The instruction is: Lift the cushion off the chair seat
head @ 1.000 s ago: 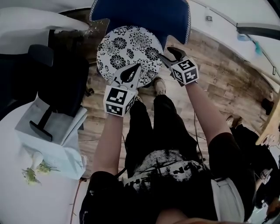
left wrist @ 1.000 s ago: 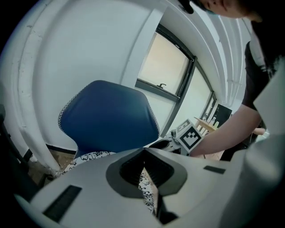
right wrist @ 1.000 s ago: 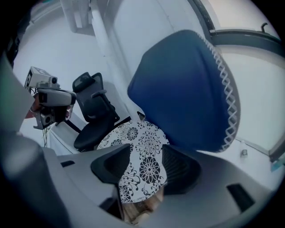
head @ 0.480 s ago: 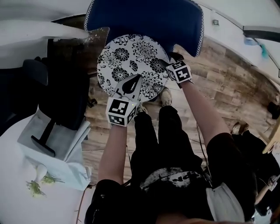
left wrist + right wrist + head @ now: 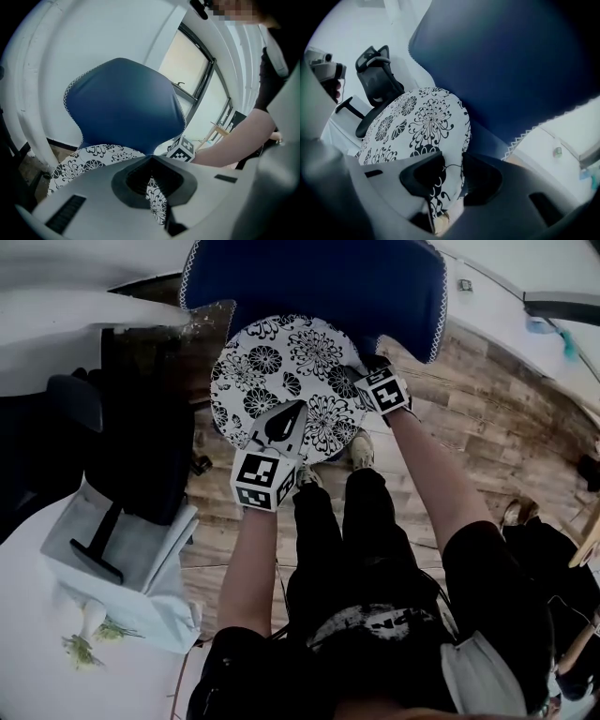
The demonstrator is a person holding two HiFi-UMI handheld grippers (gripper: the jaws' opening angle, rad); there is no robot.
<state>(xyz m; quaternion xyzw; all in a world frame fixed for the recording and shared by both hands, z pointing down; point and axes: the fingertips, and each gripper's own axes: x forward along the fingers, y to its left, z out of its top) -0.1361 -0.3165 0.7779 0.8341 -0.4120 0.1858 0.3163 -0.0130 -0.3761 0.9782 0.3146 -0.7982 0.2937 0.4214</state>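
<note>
A round cushion (image 5: 281, 371) with a black-and-white flower print lies at the blue chair (image 5: 319, 282), in front of its backrest. My left gripper (image 5: 286, 420) is at the cushion's near edge, and the left gripper view shows its jaws shut on a fold of cushion (image 5: 93, 157) fabric. My right gripper (image 5: 361, 376) is at the cushion's right rim. In the right gripper view its jaws are closing, and the cushion (image 5: 417, 126) rim fills the gap between the pads. The blue backrest (image 5: 511, 61) rises behind.
A black office chair (image 5: 131, 427) stands left of the blue chair. A white table with a grey bag (image 5: 122, 559) and small flowers (image 5: 89, 638) sits at lower left. The person's legs and shoes (image 5: 361, 451) stand on the wood floor (image 5: 487, 418).
Both grippers and the cushion between them have come down toward the chair seat. The blue backrest now shows more fully above the cushion.
</note>
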